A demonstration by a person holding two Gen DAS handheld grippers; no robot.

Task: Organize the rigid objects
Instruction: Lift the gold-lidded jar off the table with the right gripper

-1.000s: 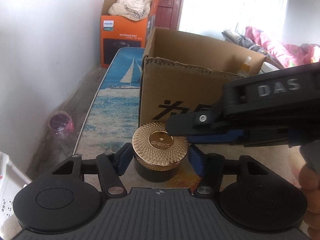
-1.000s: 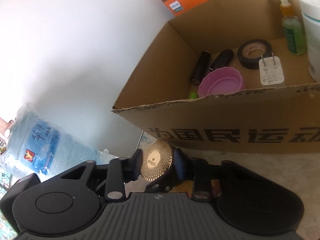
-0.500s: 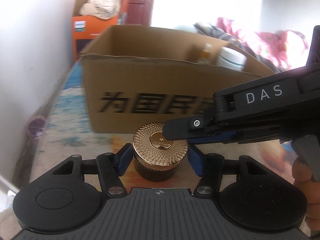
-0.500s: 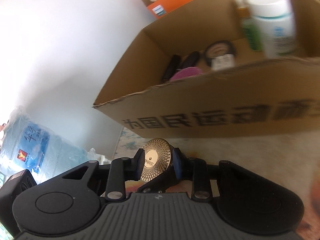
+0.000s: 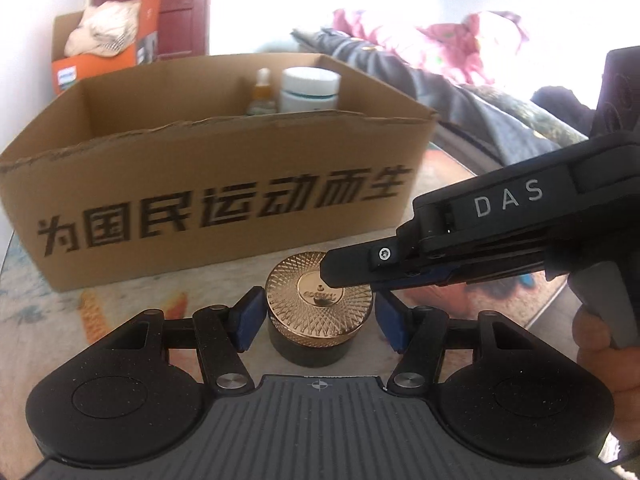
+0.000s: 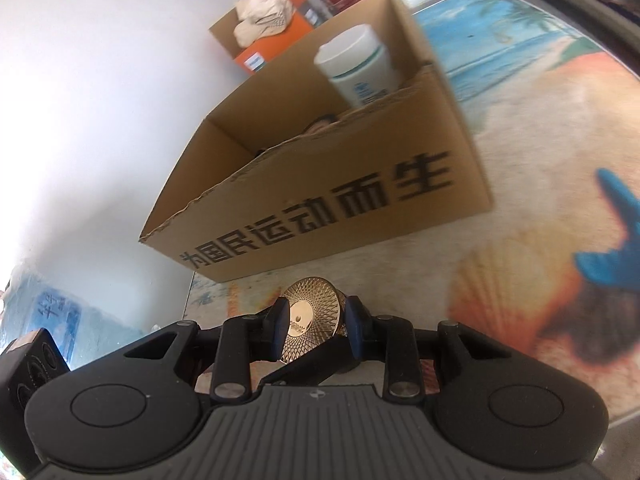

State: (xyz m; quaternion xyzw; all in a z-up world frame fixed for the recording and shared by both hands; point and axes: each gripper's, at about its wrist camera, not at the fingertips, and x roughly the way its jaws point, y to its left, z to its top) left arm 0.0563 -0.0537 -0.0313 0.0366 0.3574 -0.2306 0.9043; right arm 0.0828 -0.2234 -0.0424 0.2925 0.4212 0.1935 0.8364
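A small dark jar with a patterned gold lid (image 5: 320, 300) stands on the beach-print table in front of a cardboard box (image 5: 224, 196). My left gripper (image 5: 318, 320) is open, its blue pads a little off each side of the jar. My right gripper (image 6: 316, 322) reaches in from the right and is shut on the gold lid (image 6: 316, 312), pinching it by its edges. The right gripper also shows in the left wrist view (image 5: 460, 248) across the lid. The jar's dark base is mostly hidden in the right wrist view.
The open box (image 6: 332, 184) holds a white tub (image 5: 310, 90), a dropper bottle (image 5: 262, 96) and other items mostly hidden below the rim. An orange box with cloth (image 5: 104, 48) stands behind. Bedding (image 5: 440, 64) lies at the right. A water bottle (image 6: 60, 312) is at left.
Both grippers swung with the jar, so the box now faces me broadside. The left pads have opened slightly off the jar. The right gripper stays on the lid.
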